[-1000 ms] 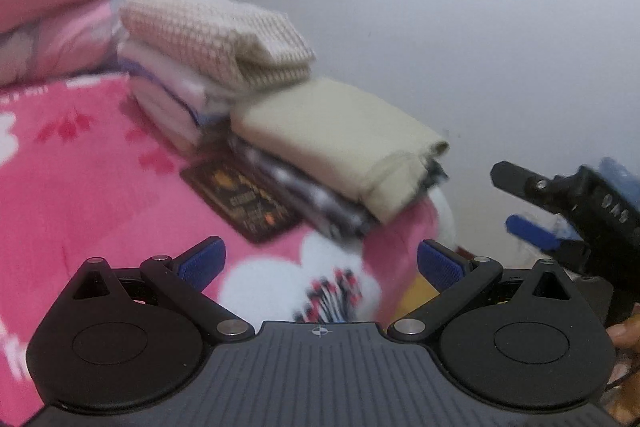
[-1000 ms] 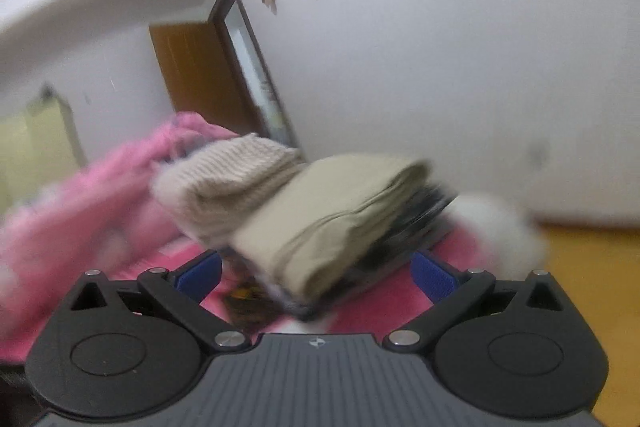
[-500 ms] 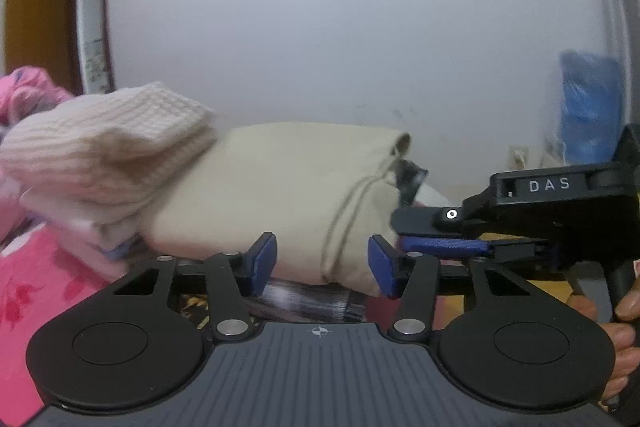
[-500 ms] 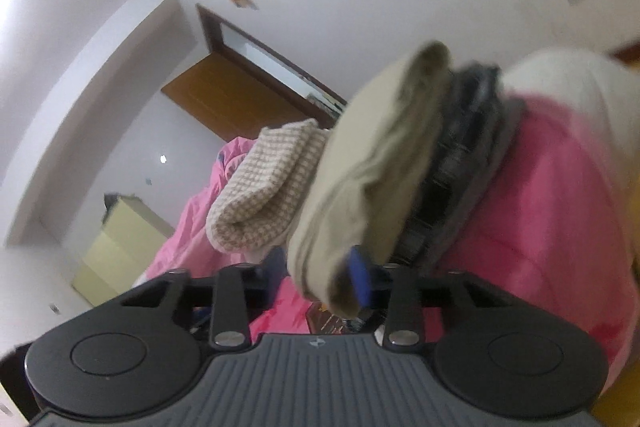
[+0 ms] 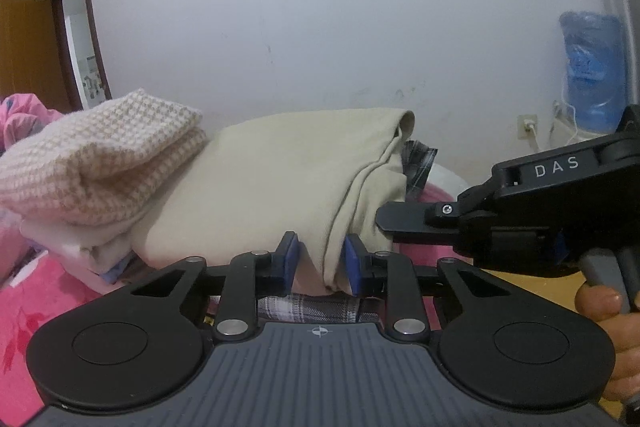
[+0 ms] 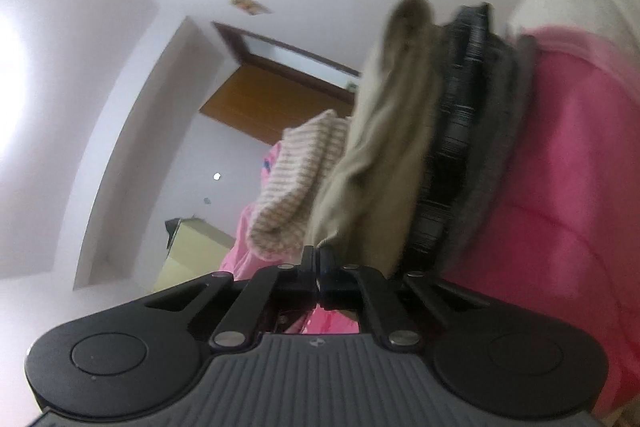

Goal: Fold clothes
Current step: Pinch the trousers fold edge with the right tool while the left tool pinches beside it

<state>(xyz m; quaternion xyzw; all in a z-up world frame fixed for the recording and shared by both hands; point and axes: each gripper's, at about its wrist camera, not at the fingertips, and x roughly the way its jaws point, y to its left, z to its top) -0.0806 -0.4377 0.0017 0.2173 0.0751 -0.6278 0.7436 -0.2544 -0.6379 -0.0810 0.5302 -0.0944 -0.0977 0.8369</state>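
Left gripper (image 5: 318,261): jaws closing on a hanging fold of the beige garment (image 5: 280,187), cloth between the pads. Right gripper (image 6: 319,269): jaws closed at the same garment's near edge; whether cloth is pinched, cannot tell. Garment tops a plaid piece (image 5: 418,167) on the pink bed (image 5: 36,307), checked knit stack (image 5: 96,163) at 9 o'clock. Judged step: taking hold of the beige piece; next calls for a firm two-point grip, then lifting clear without dragging the plaid.

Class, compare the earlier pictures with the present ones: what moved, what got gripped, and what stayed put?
Both grippers came in from open. The left gripper is closing on the beige garment; the right gripper has shut at its edge. The checked knit and pink bedspread stayed put.
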